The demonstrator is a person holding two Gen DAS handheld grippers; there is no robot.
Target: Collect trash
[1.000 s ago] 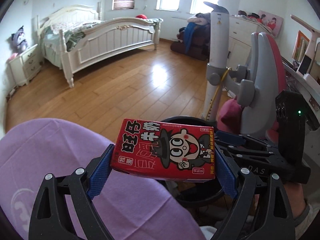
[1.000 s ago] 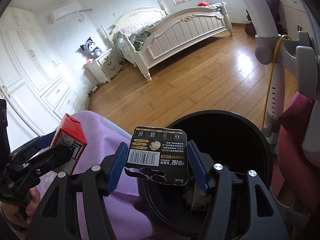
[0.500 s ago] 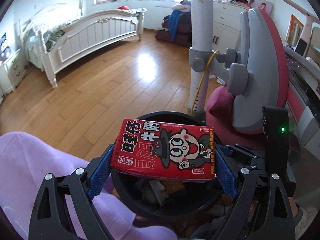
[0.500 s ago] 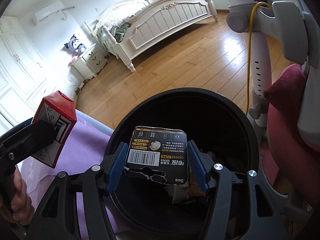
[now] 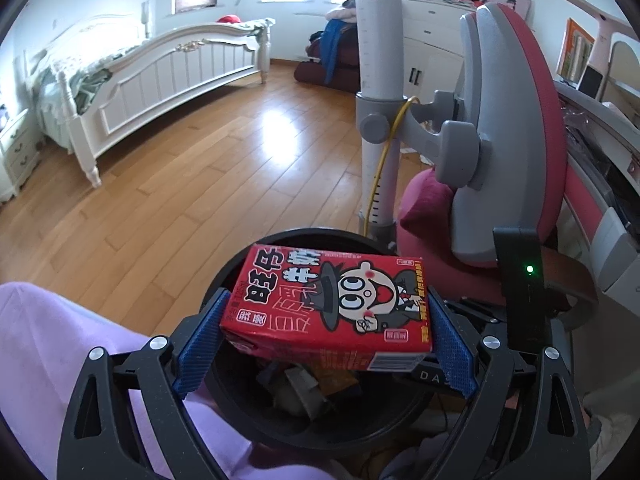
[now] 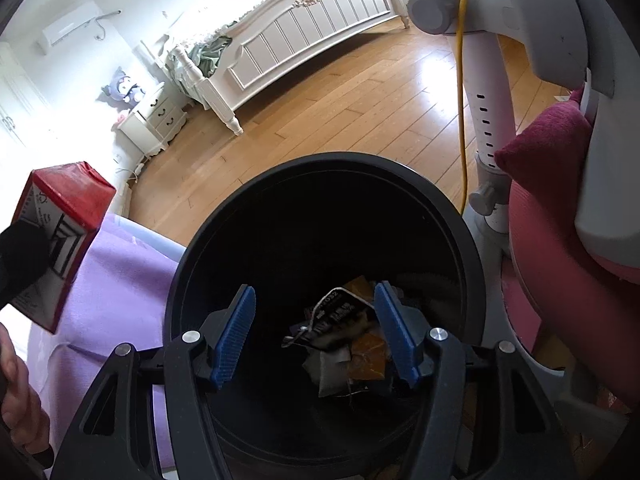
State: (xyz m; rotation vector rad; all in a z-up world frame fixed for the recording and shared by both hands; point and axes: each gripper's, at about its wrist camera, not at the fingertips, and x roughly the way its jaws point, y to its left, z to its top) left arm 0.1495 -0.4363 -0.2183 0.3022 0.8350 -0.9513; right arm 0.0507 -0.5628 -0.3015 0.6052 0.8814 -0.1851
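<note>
Battery card dropped, milk carton next.

My right gripper (image 6: 314, 332), low in the frame over the black bin (image 6: 452, 216), is opening and nothing sits between its pads now; the battery card (image 6: 336, 312) it held a second ago lies on the litter at the bin's bottom. My left gripper (image 5: 326, 334) is clamped on the red milk carton (image 5: 332, 300), now above the bin's mouth at lower centre rather than over the purple cloth (image 5: 52, 344). I judge one piece binned, the carton ready to release.
</note>
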